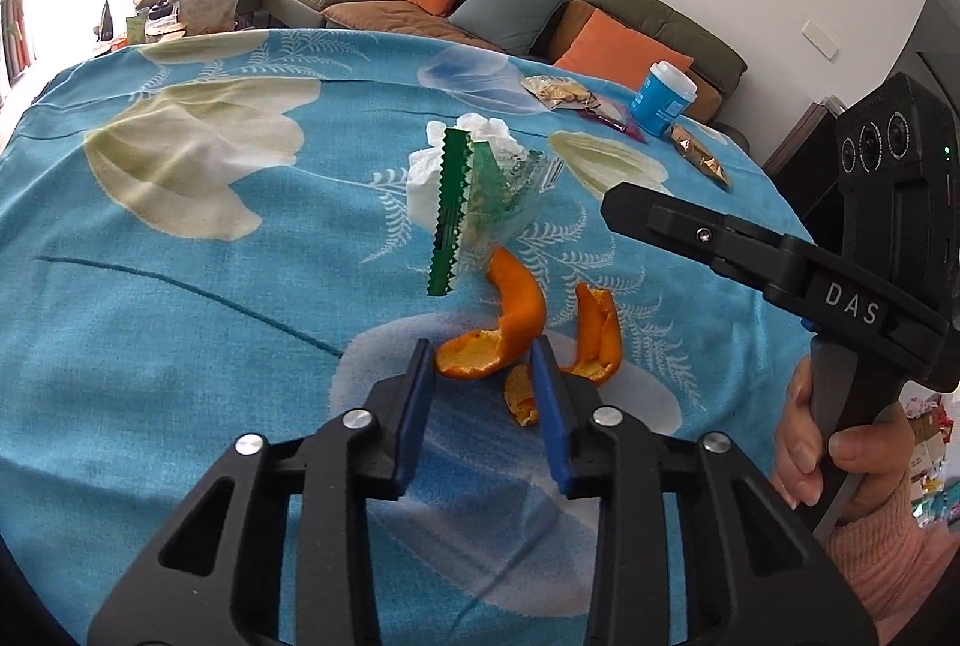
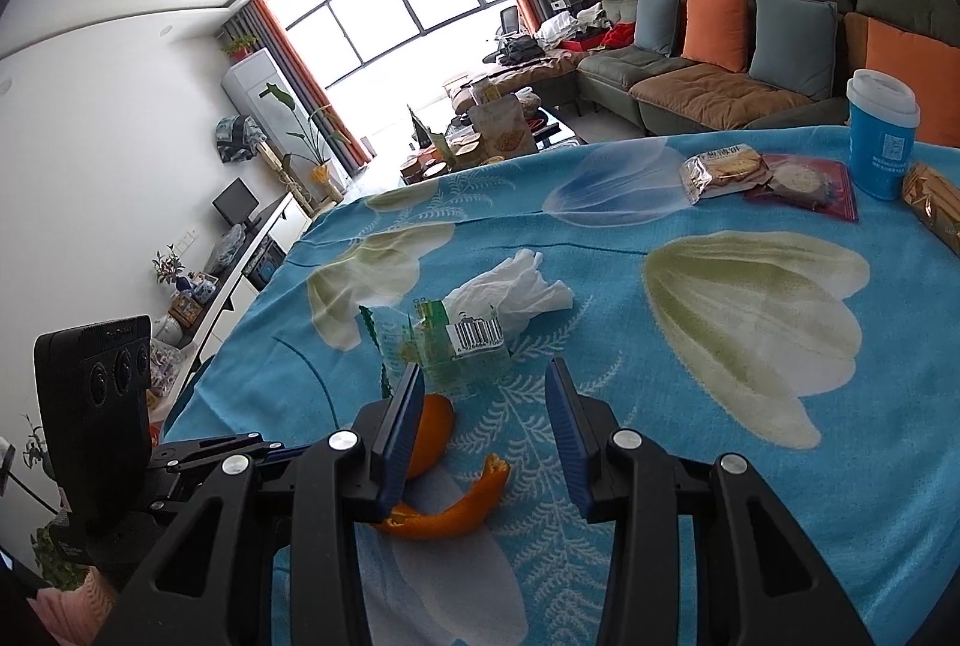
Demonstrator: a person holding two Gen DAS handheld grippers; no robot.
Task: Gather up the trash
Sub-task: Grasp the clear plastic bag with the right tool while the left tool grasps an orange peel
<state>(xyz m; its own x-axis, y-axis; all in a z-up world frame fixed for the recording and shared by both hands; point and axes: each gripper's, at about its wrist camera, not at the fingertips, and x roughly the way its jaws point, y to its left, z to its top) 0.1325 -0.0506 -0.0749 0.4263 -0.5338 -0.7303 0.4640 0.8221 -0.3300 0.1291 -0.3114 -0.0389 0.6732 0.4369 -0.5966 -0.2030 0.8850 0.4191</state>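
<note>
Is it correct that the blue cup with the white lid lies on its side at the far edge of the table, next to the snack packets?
Not quite. The blue cup stands upright, with its white lid on top, as the right wrist view shows. The rest holds: it is at the far edge of the table, next to the snack packets.

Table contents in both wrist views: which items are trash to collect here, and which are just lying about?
Likely trash:
- orange peel pieces
- torn green wrapper
- crumpled white tissue

Probably just lying about (a judgement):
- blue cup with white lid
- sealed biscuit pack
- purple snack pack
- golden snack pack
- floral tablecloth
</note>
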